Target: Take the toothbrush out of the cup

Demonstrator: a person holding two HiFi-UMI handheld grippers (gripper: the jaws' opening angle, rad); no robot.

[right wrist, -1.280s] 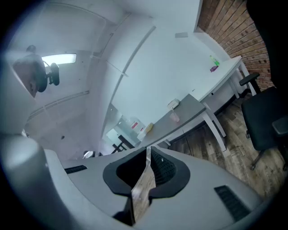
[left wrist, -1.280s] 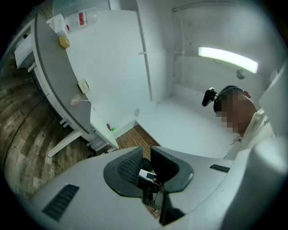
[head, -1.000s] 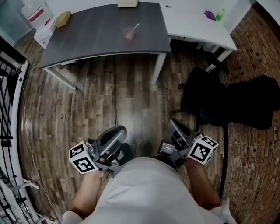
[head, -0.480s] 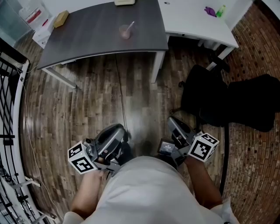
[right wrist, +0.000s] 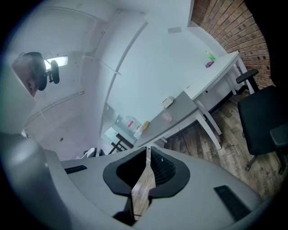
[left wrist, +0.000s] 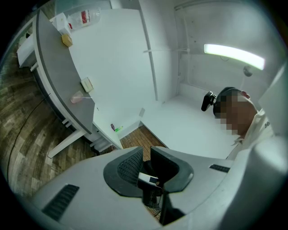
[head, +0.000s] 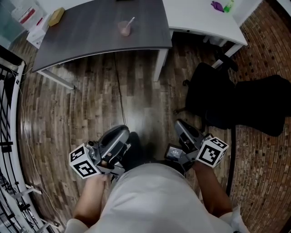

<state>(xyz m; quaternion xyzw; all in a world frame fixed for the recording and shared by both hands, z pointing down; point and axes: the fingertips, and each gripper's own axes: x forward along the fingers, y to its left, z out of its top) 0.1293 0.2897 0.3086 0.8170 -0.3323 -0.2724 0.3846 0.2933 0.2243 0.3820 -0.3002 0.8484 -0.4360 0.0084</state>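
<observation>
A pink cup (head: 123,28) with a white toothbrush (head: 130,21) leaning in it stands on the dark grey table (head: 86,34) at the top of the head view. The cup (left wrist: 77,97) is small and far in the left gripper view, and the cup (right wrist: 167,117) is just as far in the right gripper view. Both grippers are held low, close to the person's body and well short of the table. My left gripper (head: 122,134) (left wrist: 146,153) has a narrow gap between its jaws and holds nothing. The jaw tips of my right gripper (head: 182,129) (right wrist: 147,151) touch, with nothing between them.
A white desk (head: 200,20) joins the grey table on the right and carries small purple and green items (head: 218,5). A black office chair (head: 227,100) stands on the floor at the right. A cable (head: 119,86) runs over the wood floor. A black rack (head: 9,113) lines the left edge.
The table and cup have slid up and a little left in the head view. Both grippers stay low by the body, hardly moved.
</observation>
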